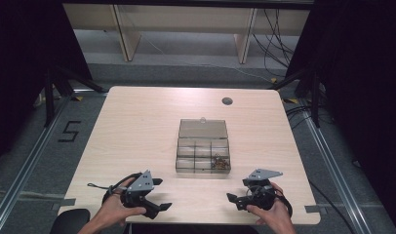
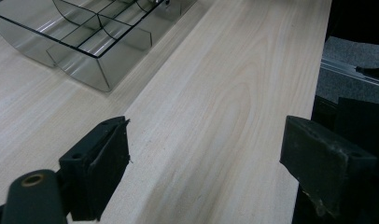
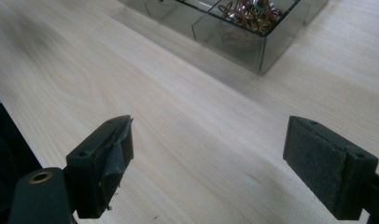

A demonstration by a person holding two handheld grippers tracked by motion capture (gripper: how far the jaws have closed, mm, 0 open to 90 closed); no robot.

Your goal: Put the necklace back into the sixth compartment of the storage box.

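A pale wooden table with rounded corners (image 1: 137, 126) was seen. A clear plastic compartment box with its lid open (image 1: 203, 151) was set at its middle, brown clips (image 1: 219, 162) held in one corner compartment.

Lab — floor rails (image 1: 25, 165), trailing cables (image 1: 276, 46)

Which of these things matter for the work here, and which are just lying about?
In use:
clear compartment box
small metal bits in its near right compartment
left hand-held gripper
right hand-held gripper

Lying about:
round grommet in the table
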